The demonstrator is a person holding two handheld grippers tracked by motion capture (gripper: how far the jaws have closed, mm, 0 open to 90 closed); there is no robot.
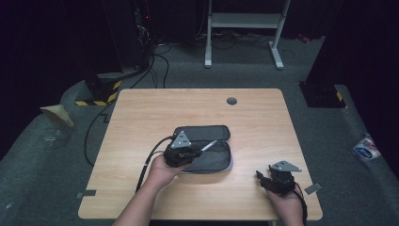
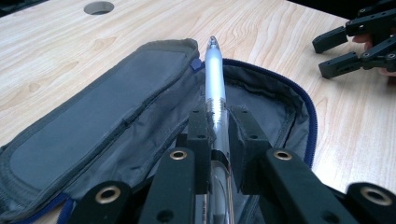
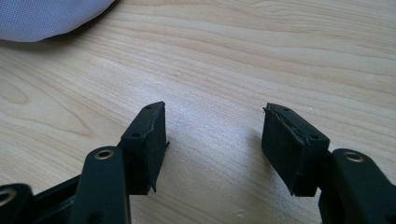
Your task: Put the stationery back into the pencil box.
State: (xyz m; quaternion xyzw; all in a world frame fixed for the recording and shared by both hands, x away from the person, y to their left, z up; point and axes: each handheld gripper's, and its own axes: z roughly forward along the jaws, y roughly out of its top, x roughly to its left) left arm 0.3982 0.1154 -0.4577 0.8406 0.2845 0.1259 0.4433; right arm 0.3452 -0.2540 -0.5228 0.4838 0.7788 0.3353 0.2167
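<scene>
Wooden table (image 1: 263,117), left tongs (image 2: 217,122) gripping pen (image 2: 215,70) over open pouch (image 2: 107,112)

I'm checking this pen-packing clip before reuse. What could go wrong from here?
1. The left gripper pinches the silver pen near its rear, most of it sticking out ahead; it might pivot or slip.
2. The pencil case lies open and loose on the table, while the right gripper is open and apart from it, so a nudge could shift the case.

left tool (image 2: 217,135) jaws clamped tight (forearm angled inward); right tool (image 3: 214,140) jaws spread, low.
</scene>
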